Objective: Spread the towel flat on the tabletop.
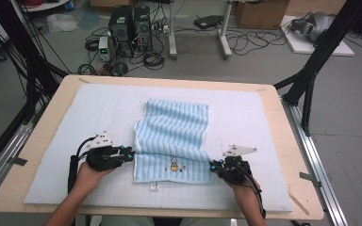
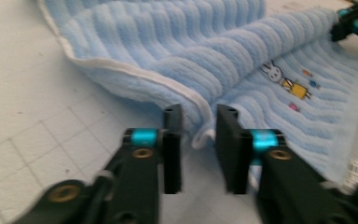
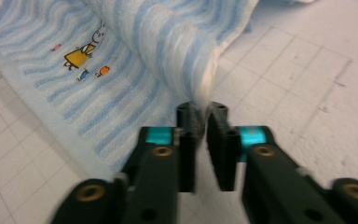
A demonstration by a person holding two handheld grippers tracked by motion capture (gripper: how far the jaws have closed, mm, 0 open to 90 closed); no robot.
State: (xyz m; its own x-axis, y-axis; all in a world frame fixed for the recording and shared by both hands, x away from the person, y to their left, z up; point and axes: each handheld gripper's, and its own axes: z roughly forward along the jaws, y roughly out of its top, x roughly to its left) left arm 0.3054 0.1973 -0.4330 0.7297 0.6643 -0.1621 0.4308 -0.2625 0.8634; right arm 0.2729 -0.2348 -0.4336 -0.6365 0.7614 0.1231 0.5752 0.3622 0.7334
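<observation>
**A:** Start at the left gripper (image 2: pixel 199 140). What are its jaws doing?

**B:** They stand a little apart, with the white hem of the blue towel (image 2: pixel 223 60) in the gap between them. The pads don't look pressed on it, so I'd call that loose, not a grip.

**A:** And the right gripper (image 3: pixel 201 140)?

**B:** Its jaws are narrow, nearly together, and the towel's folded edge sits right at the tips. Whether cloth is actually pinched there I can't tell.

**A:** Where does the towel lie overall?

**B:** In the middle of the high view, on the pale mat (image 1: pixel 245 113), between the left gripper (image 1: pixel 131 155) at lower left and the right gripper (image 1: pixel 212 165) at lower right. The far part is rumpled forward over the near strip with the bunny picture (image 2: pixel 286 84).

**A:** So how far along?

**B:** I'd judge the fold is started: the layer is brought over but uneven. Squaring and flattening remain.
</observation>
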